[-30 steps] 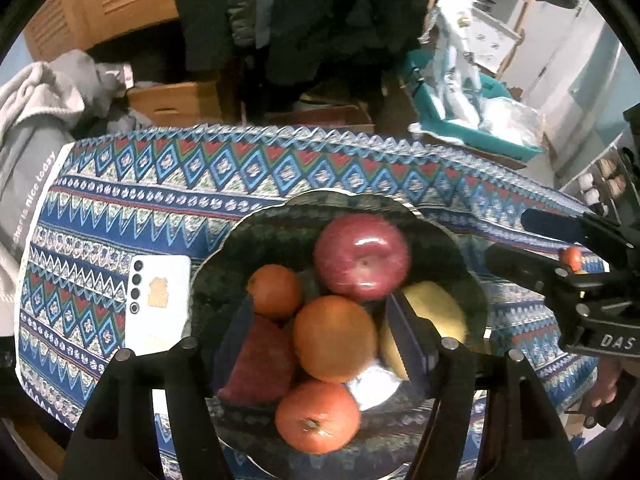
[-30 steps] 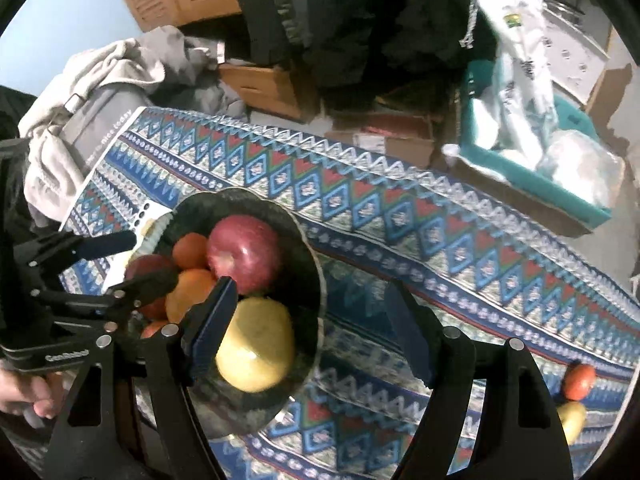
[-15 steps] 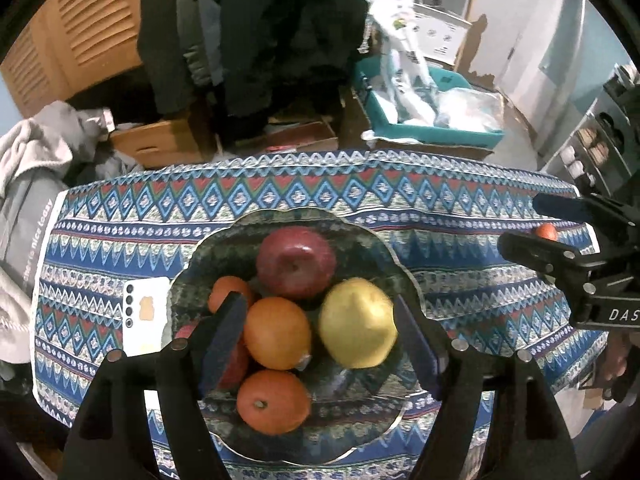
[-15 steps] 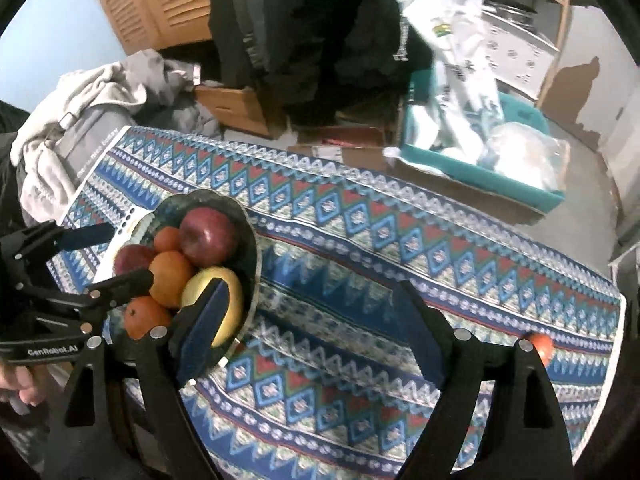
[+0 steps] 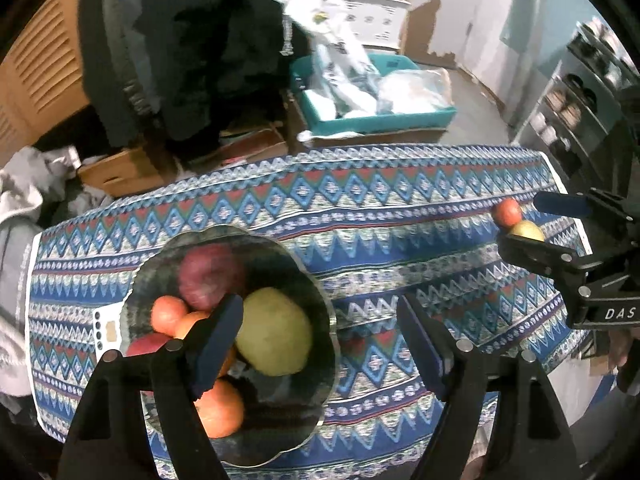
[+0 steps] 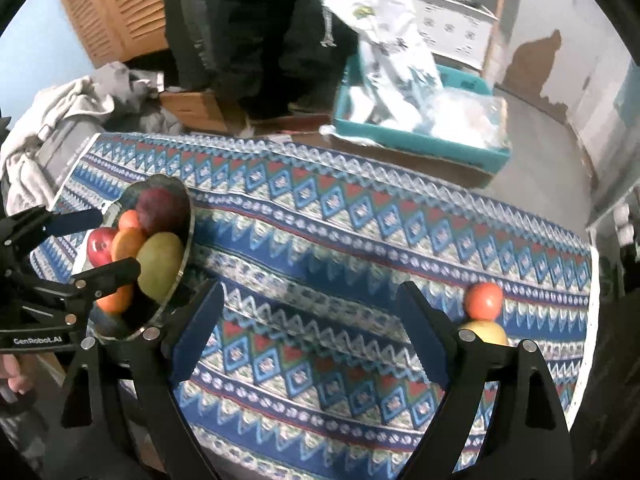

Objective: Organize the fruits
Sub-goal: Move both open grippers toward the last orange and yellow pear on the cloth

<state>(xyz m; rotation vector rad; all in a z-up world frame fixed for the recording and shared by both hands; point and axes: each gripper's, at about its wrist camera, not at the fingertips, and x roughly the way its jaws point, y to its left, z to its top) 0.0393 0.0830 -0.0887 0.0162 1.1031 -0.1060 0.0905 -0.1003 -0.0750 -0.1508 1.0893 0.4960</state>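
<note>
A dark scalloped bowl [image 5: 316, 280] sits at the left of the patterned tablecloth. It holds a dark red apple [image 5: 210, 276], a yellow-green fruit [image 5: 276, 330], oranges [image 5: 222, 406] and a red fruit. The bowl also shows in the right wrist view [image 6: 188, 216]. At the table's right end lie a small red-orange fruit [image 6: 483, 301] and a yellow fruit [image 6: 486, 330] touching it. My left gripper [image 5: 320, 340] is open and empty above the bowl's right rim. My right gripper [image 6: 310, 322] is open and empty over bare cloth, left of the two loose fruits.
A white phone [image 5: 105, 330] lies left of the bowl. Behind the table are cardboard boxes [image 5: 120, 172], a teal crate with plastic bags [image 5: 372, 112], grey clothes [image 6: 60, 120] at the left and shelving [image 5: 580, 96] at the right. The table edge runs just right of the loose fruits.
Both grippers have moved right and pulled back from the bowl. The bowl has shifted left in both views, and the two loose fruits at the right end have come closer.
</note>
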